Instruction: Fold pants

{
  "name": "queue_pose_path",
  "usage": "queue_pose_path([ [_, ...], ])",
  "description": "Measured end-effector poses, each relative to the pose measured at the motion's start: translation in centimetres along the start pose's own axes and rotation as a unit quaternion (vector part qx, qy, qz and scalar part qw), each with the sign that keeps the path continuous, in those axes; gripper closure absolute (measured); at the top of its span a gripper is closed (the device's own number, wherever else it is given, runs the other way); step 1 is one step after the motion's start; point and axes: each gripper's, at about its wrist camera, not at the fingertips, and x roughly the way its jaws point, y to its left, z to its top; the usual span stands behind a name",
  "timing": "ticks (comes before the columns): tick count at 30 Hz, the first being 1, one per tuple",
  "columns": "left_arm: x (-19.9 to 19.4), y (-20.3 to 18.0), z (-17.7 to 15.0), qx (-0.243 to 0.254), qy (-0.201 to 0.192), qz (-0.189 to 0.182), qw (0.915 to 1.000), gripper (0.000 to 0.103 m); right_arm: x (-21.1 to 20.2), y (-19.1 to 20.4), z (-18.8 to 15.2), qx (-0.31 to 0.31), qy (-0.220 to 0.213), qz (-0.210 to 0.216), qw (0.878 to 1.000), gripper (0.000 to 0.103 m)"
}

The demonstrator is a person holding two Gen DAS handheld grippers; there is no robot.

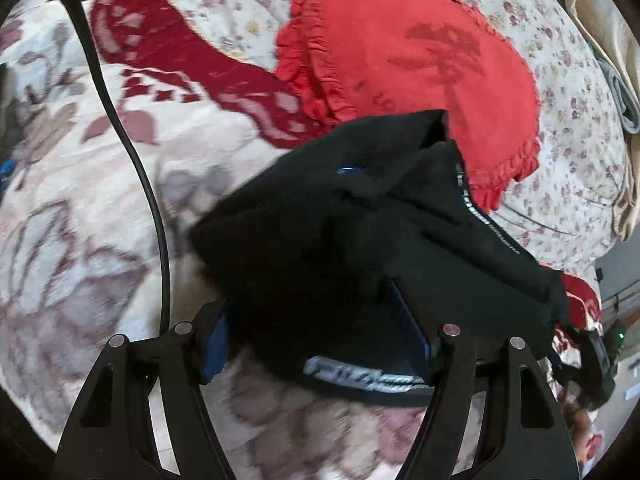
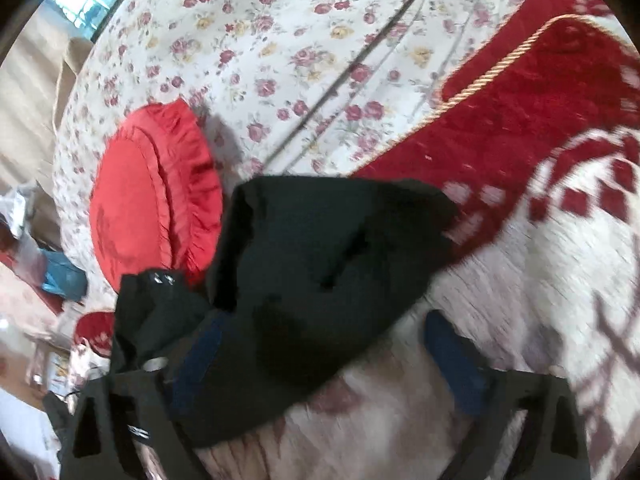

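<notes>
A bed spread with a floral sheet (image 1: 560,80) and a red-and-cream blanket (image 1: 80,200) fills the left wrist view. The black pants (image 1: 340,232), bunched, drape over the left gripper (image 1: 320,344), whose fingers stand apart, likely to carry the cloth; a red frilled cushion (image 1: 400,60) lies beyond.

In the right wrist view, the pants (image 2: 320,260) hang across the left finger of the right gripper (image 2: 320,368), which also stands wide.

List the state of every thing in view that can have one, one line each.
black pants: bunched, lifted off the blanket, draped over both grippers
left gripper: open, fabric across its fingers
right gripper: open, fabric over its left finger
red round cushion: lying flat on the floral sheet
black cable: slack, trailing across the blanket
</notes>
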Motion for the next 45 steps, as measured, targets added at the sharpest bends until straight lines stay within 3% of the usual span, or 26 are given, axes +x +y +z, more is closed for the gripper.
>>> queue_pose_path([
  [1,0.4,-0.4,0.2,0.006,0.000,0.000,1.0000,0.032,0.7,0.0,0.3,0.004,0.004,0.000,1.000,0.056],
  [2,0.6,-0.6,0.3,0.011,-0.001,0.001,0.9999,0.032,1.4,-0.2,0.4,0.010,0.010,0.006,1.000,0.066],
  [3,0.7,-0.7,0.3,0.015,-0.004,0.003,0.9999,0.043,1.7,-0.3,0.3,0.018,0.011,0.017,1.000,0.076],
  [5,0.4,-0.5,0.4,0.014,-0.009,-0.002,0.9999,0.068,0.9,0.1,-0.3,0.012,-0.005,0.022,1.000,0.085],
  [7,-0.2,-0.5,0.4,0.020,-0.014,-0.008,0.9997,0.083,-0.5,0.8,-1.0,-0.012,-0.023,0.011,1.000,0.095],
  [8,-0.7,-0.5,0.4,0.022,-0.020,-0.007,0.9995,0.091,-1.4,1.1,-1.3,-0.019,-0.030,0.012,0.999,0.096],
  [13,-3.6,-0.6,0.6,0.021,-0.035,-0.033,0.9986,0.092,-7.3,3.1,-3.1,-0.054,-0.058,0.029,0.996,0.099],
  [15,-4.3,-0.8,0.4,0.026,-0.038,-0.034,0.9983,0.092,-8.5,3.3,-3.6,-0.069,-0.056,0.012,0.996,0.101],
  [18,-5.5,-1.1,-0.2,0.028,-0.039,-0.044,0.9978,0.092,-10.3,3.1,-3.9,-0.061,-0.065,0.026,0.996,0.101],
  [21,-5.6,-1.2,-0.5,0.030,-0.037,-0.036,0.9982,0.092,-9.9,2.1,-3.9,-0.040,-0.043,0.018,0.998,0.101],
  [23,-5.6,-1.0,-0.7,0.026,-0.036,-0.037,0.9984,0.092,-9.5,1.4,-4.3,-0.012,-0.032,0.028,0.999,0.094],
  [24,-5.6,-0.9,-0.7,0.024,-0.036,-0.035,0.9984,0.092,-9.1,1.0,-4.6,0.005,-0.026,0.032,0.999,0.082],
  [25,-5.4,-0.8,-0.8,0.023,-0.035,-0.034,0.9986,0.092,-8.7,0.8,-4.7,0.014,-0.023,0.034,0.999,0.062],
  [27,-5.1,-0.7,-0.8,0.021,-0.029,-0.031,0.9989,0.092,-7.8,0.4,-4.9,0.033,-0.021,0.046,0.998,0.045],
  [30,-4.8,-0.5,-0.7,0.018,-0.027,-0.027,0.9991,0.092,-6.0,0.3,-4.2,0.068,-0.018,0.073,0.995,0.045],
  [32,-4.7,-0.5,-0.6,0.018,-0.025,-0.024,0.9992,0.092,-4.6,0.3,-3.5,0.084,-0.023,0.090,0.992,0.048],
  [34,-4.5,-0.5,-0.5,0.017,-0.024,-0.022,0.9993,0.092,-2.8,0.3,-2.6,0.087,-0.026,0.091,0.992,0.100],
  [37,-4.7,-0.4,-0.4,0.010,-0.025,-0.021,0.9994,0.092,-3.2,0.7,-2.1,0.080,-0.041,0.097,0.991,0.100],
  [40,-5.4,-0.1,-0.4,0.010,-0.025,-0.025,0.9993,0.092,-6.6,2.5,-2.7,0.020,-0.052,0.092,0.994,0.100],
  [45,-7.7,1.2,-1.7,0.015,-0.026,-0.034,0.9990,0.092,-12.0,3.6,-5.9,-0.044,-0.042,0.060,0.996,0.100],
])
